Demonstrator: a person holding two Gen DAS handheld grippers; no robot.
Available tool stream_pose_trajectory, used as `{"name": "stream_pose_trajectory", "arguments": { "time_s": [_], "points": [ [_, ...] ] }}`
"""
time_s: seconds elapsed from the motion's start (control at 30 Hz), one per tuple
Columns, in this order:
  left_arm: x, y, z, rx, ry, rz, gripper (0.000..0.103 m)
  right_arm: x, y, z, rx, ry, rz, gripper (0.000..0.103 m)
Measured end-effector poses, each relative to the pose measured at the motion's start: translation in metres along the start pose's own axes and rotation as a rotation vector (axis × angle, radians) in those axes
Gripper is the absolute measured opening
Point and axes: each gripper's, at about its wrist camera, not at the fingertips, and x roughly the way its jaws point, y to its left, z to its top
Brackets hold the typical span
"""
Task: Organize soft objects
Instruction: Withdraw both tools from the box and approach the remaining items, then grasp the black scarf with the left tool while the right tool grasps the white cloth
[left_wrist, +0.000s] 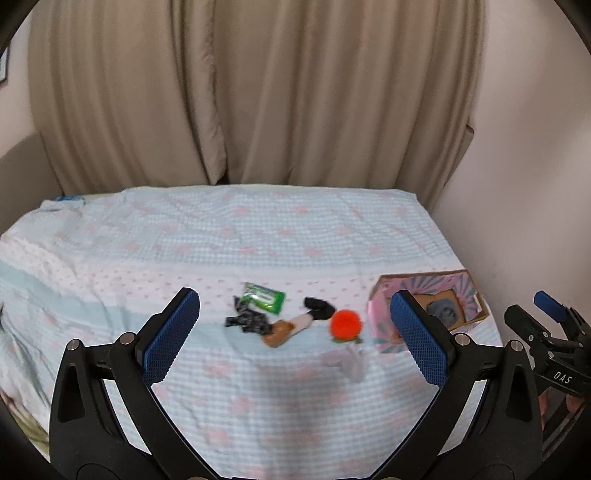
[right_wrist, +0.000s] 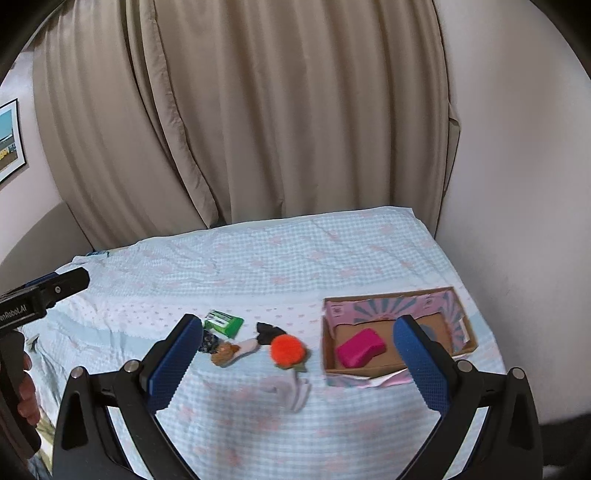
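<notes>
On the blue-and-pink checked bed cover lie a green packet, a dark patterned cloth, a brown-and-white sock with a black toe, an orange plush fruit and a pale folded cloth. A pink cardboard box at the right holds a magenta sponge. My left gripper is open and empty, held above the near part of the bed. My right gripper is open and empty, also above the bed; the plush lies between its fingers in view.
Beige curtains hang behind the bed. A pale wall runs along the bed's right side, close to the box. A framed picture hangs on the left wall. The right gripper shows at the left wrist view's right edge.
</notes>
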Motion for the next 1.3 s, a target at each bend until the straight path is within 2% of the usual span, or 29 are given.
{"name": "stream_pose_trajectory", "arguments": {
  "time_s": [0.17,0.3,0.57,0.73,1.0,1.3],
  "points": [
    [0.027,0.063,-0.005,0.013,0.033,-0.009,0.103,0.02,0.045,-0.021,0.033,-0.002,-0.031,0.103],
    [0.065,0.104,-0.009,0.05,0.069,-0.034,0.103,0.051,0.071,-0.041,0.061,0.018,-0.085,0.103],
    [0.176,0.154,-0.03,0.041,0.17,-0.101,0.103,0.127,0.086,-0.083,0.146,0.062,-0.231,0.103],
    [0.247,0.161,-0.054,0.005,0.231,-0.172,0.103,0.167,0.083,-0.107,0.161,0.096,-0.308,0.103],
    [0.348,0.138,-0.094,0.085,0.321,-0.233,0.103,0.229,0.067,-0.155,0.189,0.162,-0.395,0.103],
    [0.408,0.126,-0.127,0.109,0.382,-0.245,0.103,0.277,0.039,-0.199,0.235,0.231,-0.449,0.103]
  ]
}}
